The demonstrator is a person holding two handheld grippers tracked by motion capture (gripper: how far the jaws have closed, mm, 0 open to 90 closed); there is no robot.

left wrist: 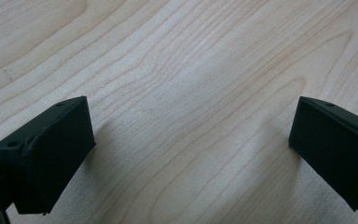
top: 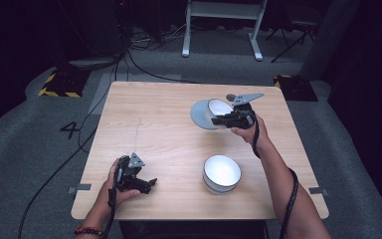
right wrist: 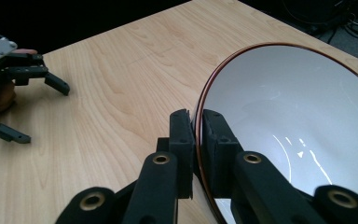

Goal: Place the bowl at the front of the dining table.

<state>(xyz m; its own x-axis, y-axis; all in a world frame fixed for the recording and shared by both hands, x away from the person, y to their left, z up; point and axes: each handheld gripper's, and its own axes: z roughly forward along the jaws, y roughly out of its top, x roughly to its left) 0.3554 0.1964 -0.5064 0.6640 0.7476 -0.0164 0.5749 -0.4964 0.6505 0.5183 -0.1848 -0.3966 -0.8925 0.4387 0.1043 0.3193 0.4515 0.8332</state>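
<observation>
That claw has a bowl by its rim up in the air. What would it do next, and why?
Probably carry it toward the second bowl and lower it there. The right claw pinches the tilted bowl by its rim above the table, and the other bowl sits upright nearer the person.

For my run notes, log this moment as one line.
right hand-held gripper: shut on tilted white round bowl's rim | left hand-held gripper: open over wooden table | second white bowl: upright, untouched

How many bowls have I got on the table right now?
2. One bowl stands upright near the table's front edge, right of centre. The other bowl is farther back, tilted on its side, its rim clamped in the right gripper. None looks hidden.
</observation>
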